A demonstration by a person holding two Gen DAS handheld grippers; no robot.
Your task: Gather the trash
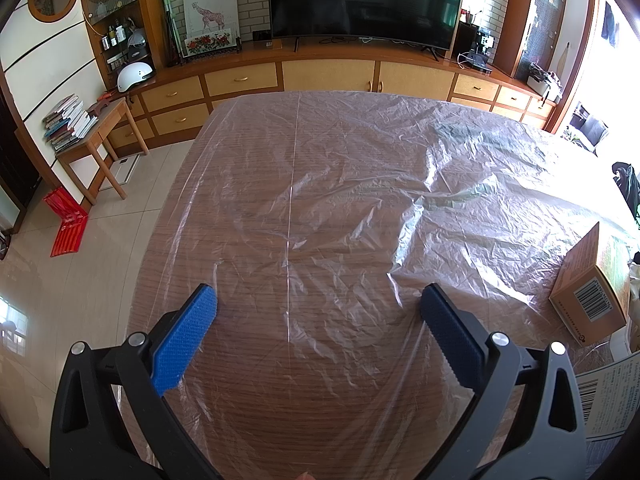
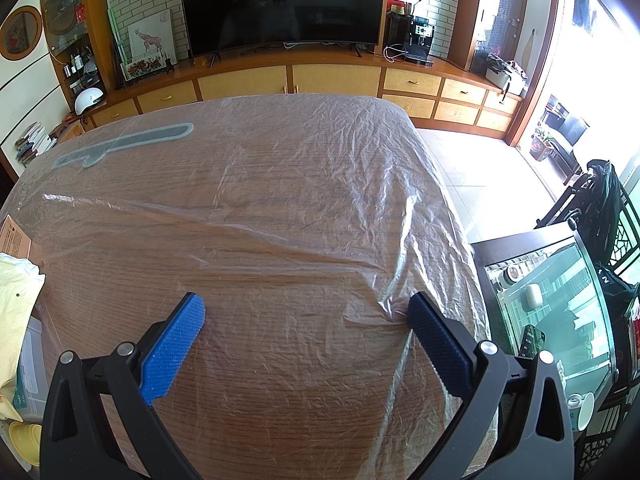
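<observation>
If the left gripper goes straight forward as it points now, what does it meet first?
Probably only the clear plastic sheet over the wooden table. The left gripper is open; depth is uncertain.

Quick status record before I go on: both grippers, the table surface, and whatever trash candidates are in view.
left gripper: jaws open, empty, above the table
right gripper: jaws open, empty, near the table's right edge
table: wood grain, covered by a wrinkled clear plastic sheet
orange box: lying on the table, right of the left gripper, barcode end facing the camera
yellow cloth: at the left edge of the right wrist view
trash grasped: none yet
</observation>
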